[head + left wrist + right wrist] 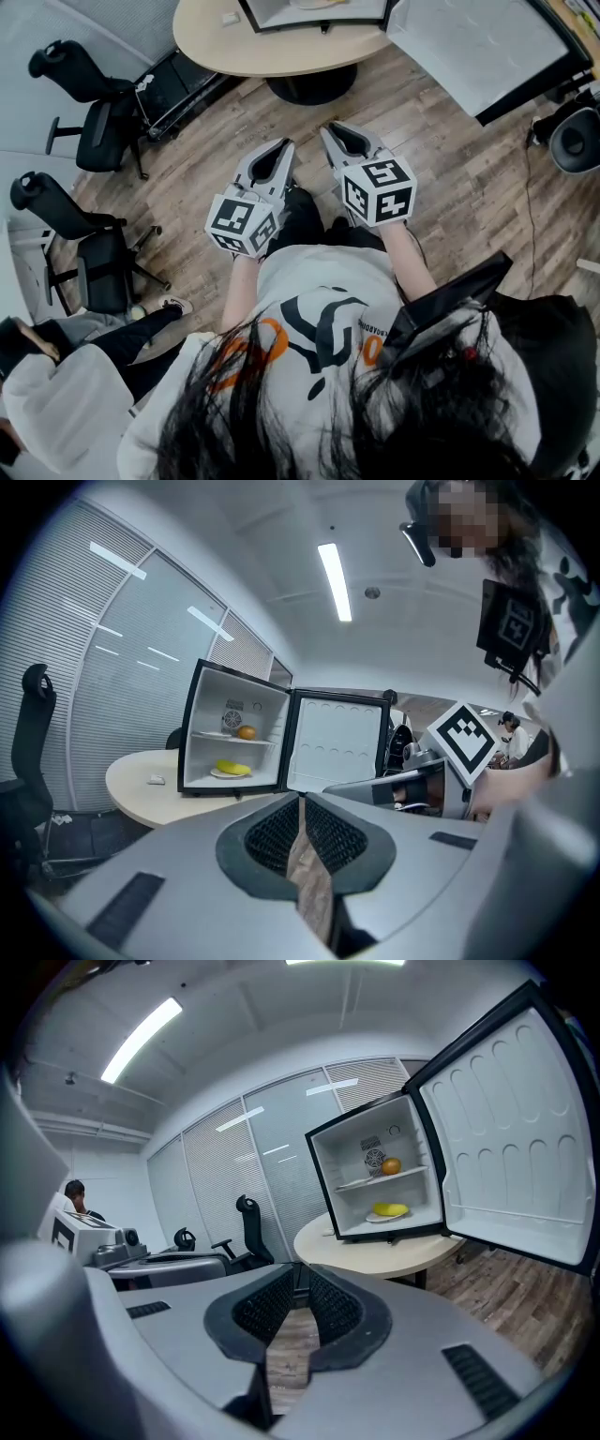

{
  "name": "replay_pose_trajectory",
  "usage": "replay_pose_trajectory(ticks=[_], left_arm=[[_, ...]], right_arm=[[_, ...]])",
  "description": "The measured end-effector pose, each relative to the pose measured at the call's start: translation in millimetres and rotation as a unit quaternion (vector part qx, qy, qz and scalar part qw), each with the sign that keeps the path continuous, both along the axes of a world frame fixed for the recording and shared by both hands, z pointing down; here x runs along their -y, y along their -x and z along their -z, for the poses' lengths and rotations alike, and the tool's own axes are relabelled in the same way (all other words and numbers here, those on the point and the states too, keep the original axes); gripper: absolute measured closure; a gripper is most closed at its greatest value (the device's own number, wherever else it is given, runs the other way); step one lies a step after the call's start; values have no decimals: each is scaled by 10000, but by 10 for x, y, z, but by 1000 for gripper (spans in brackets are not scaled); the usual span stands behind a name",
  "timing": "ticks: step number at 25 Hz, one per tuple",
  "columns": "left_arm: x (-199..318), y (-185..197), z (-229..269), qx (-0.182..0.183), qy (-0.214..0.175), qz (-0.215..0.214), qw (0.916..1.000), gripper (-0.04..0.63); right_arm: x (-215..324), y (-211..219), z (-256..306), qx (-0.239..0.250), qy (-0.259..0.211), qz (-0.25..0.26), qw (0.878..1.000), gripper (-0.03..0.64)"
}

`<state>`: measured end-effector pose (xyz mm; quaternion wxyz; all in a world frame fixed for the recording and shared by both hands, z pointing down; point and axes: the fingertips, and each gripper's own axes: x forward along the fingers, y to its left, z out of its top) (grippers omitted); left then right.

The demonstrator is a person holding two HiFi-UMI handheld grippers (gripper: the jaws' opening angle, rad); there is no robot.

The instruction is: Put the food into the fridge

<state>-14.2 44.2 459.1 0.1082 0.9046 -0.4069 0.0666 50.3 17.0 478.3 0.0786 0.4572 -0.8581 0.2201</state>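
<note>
A small black fridge (234, 742) stands on a round table (141, 794) with its door (511, 1138) swung wide open. Inside, an orange (391, 1165) sits on the upper shelf and a banana (390, 1209) lies on a plate on the lower level. I hold both grippers in front of my body, well short of the table. The left gripper (281, 145) and the right gripper (333, 129) are side by side, both shut with nothing between their jaws. Each points toward the fridge.
Two black office chairs (89, 131) stand on the wooden floor at the left. Another person sits at the lower left (56, 394). A small white object (157, 780) lies on the table beside the fridge. Window blinds (112, 667) fill the wall behind.
</note>
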Motion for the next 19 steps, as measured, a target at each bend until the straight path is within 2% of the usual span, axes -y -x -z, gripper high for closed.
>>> replay_pose_trajectory(ticks=[19], left_arm=[[253, 137, 32, 26, -76, 51, 10000, 583]], right_arm=[[277, 102, -22, -55, 14, 46, 10000, 556]])
